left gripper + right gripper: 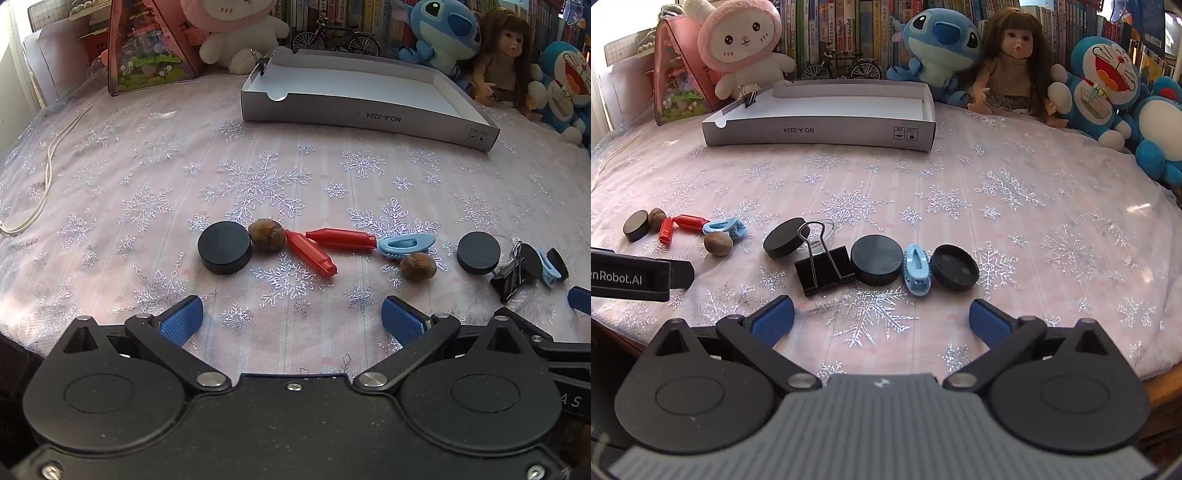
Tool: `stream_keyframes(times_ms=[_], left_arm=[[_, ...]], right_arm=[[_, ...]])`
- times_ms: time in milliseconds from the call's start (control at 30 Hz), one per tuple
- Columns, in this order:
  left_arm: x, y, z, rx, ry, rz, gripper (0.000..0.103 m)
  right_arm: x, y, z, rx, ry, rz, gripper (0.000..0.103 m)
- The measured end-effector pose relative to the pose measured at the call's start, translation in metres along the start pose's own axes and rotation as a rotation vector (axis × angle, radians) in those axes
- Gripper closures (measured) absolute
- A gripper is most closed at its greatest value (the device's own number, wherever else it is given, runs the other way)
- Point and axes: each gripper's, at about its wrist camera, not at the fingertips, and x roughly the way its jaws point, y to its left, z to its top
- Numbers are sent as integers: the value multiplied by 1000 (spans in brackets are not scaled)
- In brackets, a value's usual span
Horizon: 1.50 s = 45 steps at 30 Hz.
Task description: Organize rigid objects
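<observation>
Two grippers, ours, both spread wide and empty; left gripper (291, 317) hovers just short of the red clips (321, 247) and black puck (224, 246); right gripper (881, 319) faces the binder clip (823, 269); grey box (820, 129) sits well beyond.

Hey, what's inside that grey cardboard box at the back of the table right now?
The grey box shows a bare white floor, with only a small binder clip clamped on its left wall. Its near wall hides the front strip of the floor, so anything low there can't be seen.
</observation>
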Motion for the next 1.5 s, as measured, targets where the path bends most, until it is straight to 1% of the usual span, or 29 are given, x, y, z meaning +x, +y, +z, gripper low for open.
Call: stream_keyframes(times_ms=[1500], left_arm=[[-2, -2, -1, 0, -5, 5, 0]], right_arm=[[0, 1, -1, 1, 0, -1, 0]])
